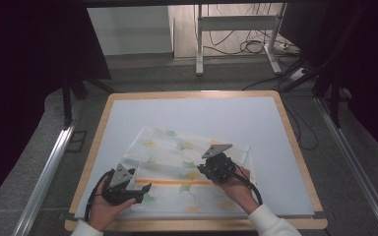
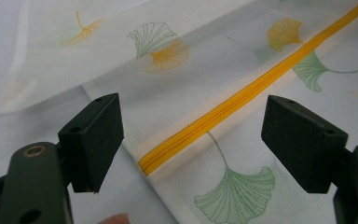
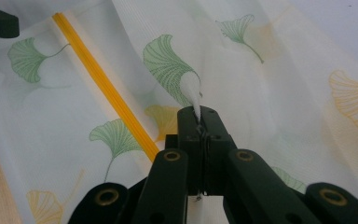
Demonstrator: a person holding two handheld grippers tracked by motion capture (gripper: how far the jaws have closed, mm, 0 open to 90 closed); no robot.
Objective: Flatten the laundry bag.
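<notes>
A white cloth (image 1: 177,162) printed with green and orange ginkgo leaves and crossed by an orange stripe (image 1: 172,181) lies folded on the pale table mat. My left gripper (image 1: 142,189) rests at the cloth's near left edge, jaws wide open, with the stripe's end (image 2: 177,144) lying between its pads (image 2: 98,140) untouched. My right gripper (image 3: 199,116) is shut on a pinched-up peak of the cloth (image 3: 191,91), lifting it slightly from the layer below. In the high view the right gripper (image 1: 211,169) sits over the cloth's right middle.
The mat (image 1: 192,110) lies on a wooden table top (image 1: 295,147) with bare room behind the cloth. Beyond the table are a metal frame (image 1: 199,44) and cables (image 1: 256,46) on the floor. Rails (image 1: 44,172) run along both sides.
</notes>
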